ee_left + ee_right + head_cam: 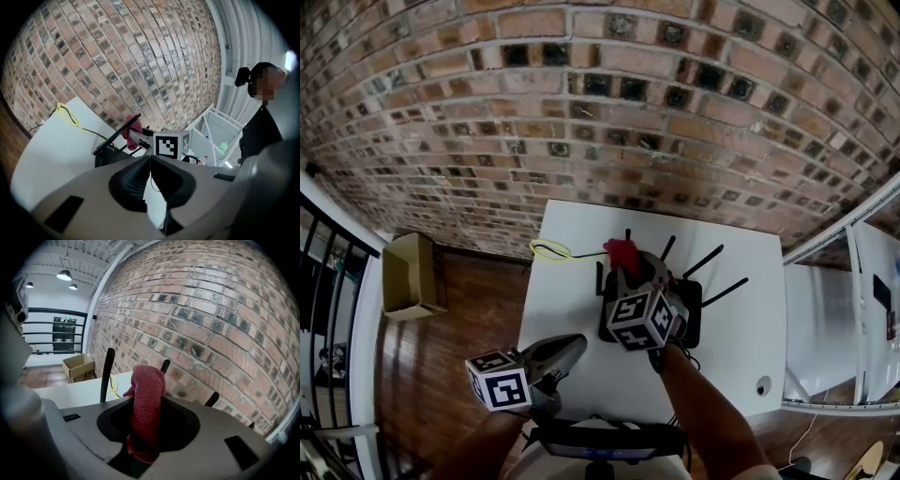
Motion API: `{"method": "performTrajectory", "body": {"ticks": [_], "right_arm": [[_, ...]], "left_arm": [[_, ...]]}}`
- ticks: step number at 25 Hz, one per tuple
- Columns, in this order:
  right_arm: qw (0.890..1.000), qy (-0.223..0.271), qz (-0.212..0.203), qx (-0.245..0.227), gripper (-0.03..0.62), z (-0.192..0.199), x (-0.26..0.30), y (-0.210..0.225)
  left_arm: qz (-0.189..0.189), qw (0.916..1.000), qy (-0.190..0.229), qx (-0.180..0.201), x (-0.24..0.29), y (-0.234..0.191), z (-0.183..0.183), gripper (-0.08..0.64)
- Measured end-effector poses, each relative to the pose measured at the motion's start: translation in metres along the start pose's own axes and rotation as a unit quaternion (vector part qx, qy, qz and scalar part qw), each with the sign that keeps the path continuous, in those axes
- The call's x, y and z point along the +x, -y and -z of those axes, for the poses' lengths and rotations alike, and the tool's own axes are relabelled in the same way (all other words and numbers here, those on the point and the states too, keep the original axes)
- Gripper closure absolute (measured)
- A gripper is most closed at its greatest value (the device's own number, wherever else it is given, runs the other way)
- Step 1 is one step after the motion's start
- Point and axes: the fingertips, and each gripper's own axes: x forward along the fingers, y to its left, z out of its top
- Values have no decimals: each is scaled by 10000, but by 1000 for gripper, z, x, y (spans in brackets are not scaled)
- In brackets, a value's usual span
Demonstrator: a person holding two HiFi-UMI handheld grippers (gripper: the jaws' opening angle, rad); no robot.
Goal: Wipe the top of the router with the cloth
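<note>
Gripping the cloth [145, 404] between clenched jaws, the right gripper [625, 265] hangs over the router [692, 298] at frame centre, contact seemingly not made; left gripper [574, 345], lower left, jaws together, empty.

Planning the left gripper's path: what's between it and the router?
Only bare white table, seen in the head view, between the left gripper and the router.

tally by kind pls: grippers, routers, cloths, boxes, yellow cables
grippers: 2 (left gripper, right gripper)
router: 1
cloth: 1
box: 1
yellow cable: 1
total: 6
</note>
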Motion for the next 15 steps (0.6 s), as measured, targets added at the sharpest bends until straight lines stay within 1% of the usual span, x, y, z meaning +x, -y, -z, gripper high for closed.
{"method": "performTrajectory", "body": {"ticks": [6,8,11,15], "right_arm": [[9991,-314,-213,201,459,23,12,-9],[9984,-436,-276,219,459,32,16,-12],[9970,-628,-347,277,459,44,22,-18],[9925,-1003,-459,533,459,64,29,-23]], "left_arm": [[-65,10000,-24,-27,-1,-3,2,528],[-90,10000,-23,16,-2,-4,2,528],[-115,9999,-1,-29,-4,-4,1,528],[-134,9999,5,7,-6,-4,3,528]]}}
